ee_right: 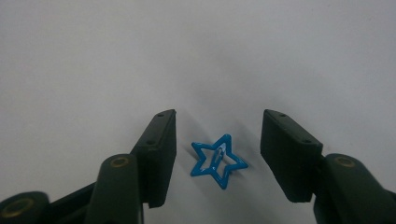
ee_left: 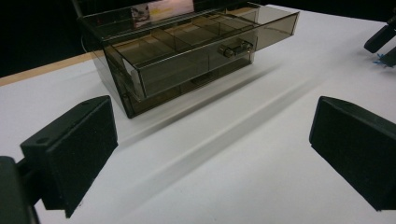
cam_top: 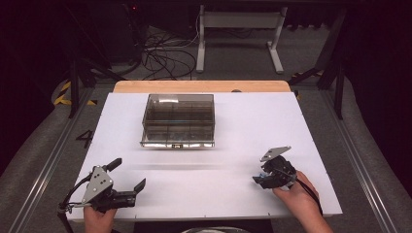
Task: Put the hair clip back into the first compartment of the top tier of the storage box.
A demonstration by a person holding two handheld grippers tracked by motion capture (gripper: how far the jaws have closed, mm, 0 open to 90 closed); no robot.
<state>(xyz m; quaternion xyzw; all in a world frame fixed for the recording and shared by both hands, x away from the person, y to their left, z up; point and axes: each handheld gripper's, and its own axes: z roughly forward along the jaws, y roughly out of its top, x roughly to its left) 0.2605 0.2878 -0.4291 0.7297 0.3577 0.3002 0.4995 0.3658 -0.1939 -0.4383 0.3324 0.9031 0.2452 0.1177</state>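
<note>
A smoky transparent drawer box (cam_top: 178, 120) stands at the back middle of the white table, its top drawer (ee_left: 196, 51) pulled out toward me and split into several compartments. A small blue star-shaped clip (ee_right: 218, 159) lies flat on the table between the jaws of my right gripper (ee_right: 218, 151); a gap shows on both sides of it, so the pads do not touch it. That right gripper (cam_top: 265, 178) points down at the table's front right. My left gripper (cam_top: 130, 174) rests at the front left, open wide, nothing between its fingers (ee_left: 74, 144).
The white table top (cam_top: 233, 126) lies on a wooden board (cam_top: 201, 86). Beyond it are a white table frame (cam_top: 240, 29) and cables on the floor (cam_top: 163, 56). In the left gripper view the right gripper (ee_left: 383, 44) and a bit of blue show at the far right.
</note>
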